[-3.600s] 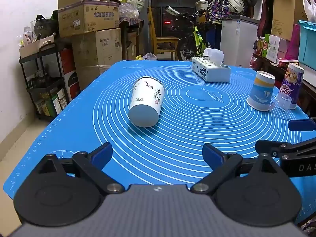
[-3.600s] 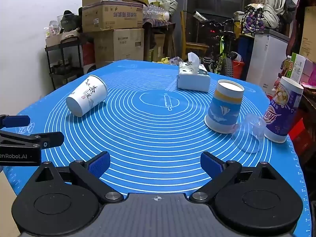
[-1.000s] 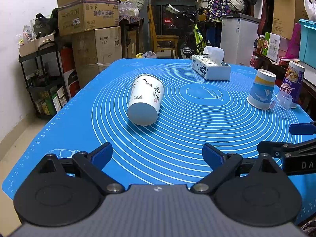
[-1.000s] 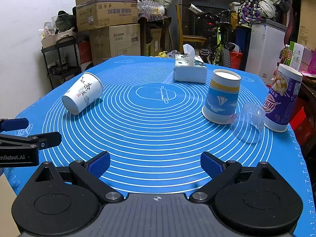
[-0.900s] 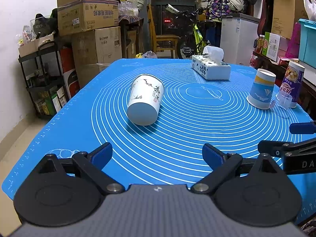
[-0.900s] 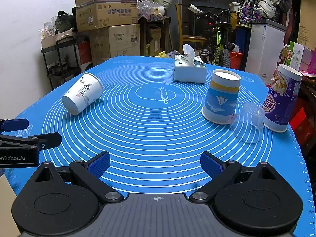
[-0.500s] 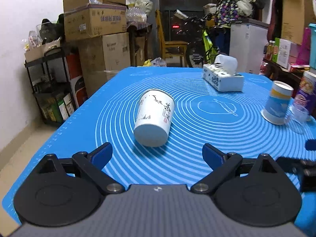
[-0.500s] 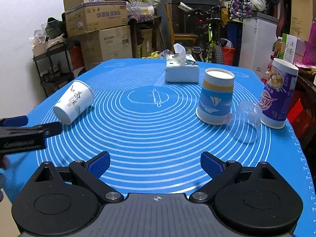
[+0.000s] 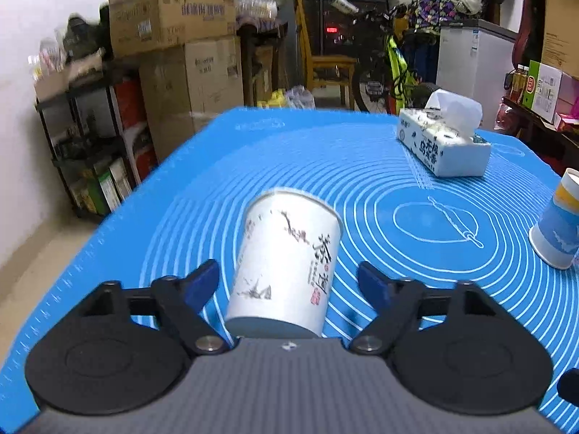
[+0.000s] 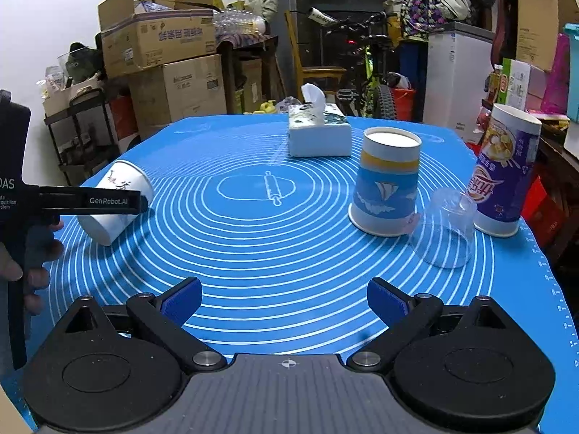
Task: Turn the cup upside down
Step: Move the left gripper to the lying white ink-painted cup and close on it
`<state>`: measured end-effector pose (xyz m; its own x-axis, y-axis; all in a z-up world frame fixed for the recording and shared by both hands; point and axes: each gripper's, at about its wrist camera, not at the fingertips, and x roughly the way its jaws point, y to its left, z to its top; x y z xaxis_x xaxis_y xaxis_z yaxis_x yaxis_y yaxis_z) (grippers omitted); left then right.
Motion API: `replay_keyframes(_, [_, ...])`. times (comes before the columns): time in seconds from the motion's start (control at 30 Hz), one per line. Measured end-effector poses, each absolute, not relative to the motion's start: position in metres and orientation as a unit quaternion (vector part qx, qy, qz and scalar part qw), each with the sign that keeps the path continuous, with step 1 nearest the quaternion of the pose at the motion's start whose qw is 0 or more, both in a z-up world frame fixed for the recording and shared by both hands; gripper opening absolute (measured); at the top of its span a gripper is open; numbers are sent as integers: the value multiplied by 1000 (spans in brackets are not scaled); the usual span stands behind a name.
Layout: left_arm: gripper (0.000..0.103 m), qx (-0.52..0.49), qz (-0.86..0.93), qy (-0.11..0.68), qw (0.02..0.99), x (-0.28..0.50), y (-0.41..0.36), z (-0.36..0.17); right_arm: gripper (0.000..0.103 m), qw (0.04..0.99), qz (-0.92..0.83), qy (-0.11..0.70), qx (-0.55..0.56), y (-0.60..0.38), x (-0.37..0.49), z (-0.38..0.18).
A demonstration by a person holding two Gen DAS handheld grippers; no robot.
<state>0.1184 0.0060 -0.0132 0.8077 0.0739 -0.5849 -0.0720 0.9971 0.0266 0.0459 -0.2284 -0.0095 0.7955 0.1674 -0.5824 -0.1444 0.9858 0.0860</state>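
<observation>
A white paper cup with black ink drawings lies on its side on the blue mat, base toward my left gripper. My left gripper is open, its blue pads either side of the cup's base end with gaps on both sides. In the right wrist view the same cup lies at the mat's left, partly hidden by a left gripper finger. My right gripper is open and empty over the mat's near edge.
A tissue box stands at the back of the mat. A blue sailboat paper cup stands upside down at the right, with a clear plastic cup and a purple snack tube beside it. Cardboard boxes and a shelf stand left.
My left gripper has moved forward to the white cup, which now sits between its open fingers. The right gripper has stayed near the front edge.
</observation>
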Motion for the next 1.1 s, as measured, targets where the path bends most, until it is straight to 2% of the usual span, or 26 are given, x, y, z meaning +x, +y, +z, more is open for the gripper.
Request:
replay_keyframes(0.13, [65, 5, 45, 320, 946, 116, 10, -19, 98, 948, 76, 307, 22, -233, 45, -9])
replay_keyframes(0.17, [58, 10, 47, 320, 946, 116, 9, -19, 98, 949, 75, 307, 23, -234, 45, -9])
replay_keyframes(0.6, [58, -8, -30, 301, 953, 39, -28, 16, 98, 951, 59, 303, 26, -254, 37, -3])
replay_keyframes(0.9, [58, 14, -59, 295, 954, 12, -61, 3, 98, 949, 59, 310, 19, -259, 35, -6])
replay_keyframes(1.1, [59, 12, -51, 318, 947, 16, -60, -14, 98, 946, 58, 319, 14, -259, 36, -10])
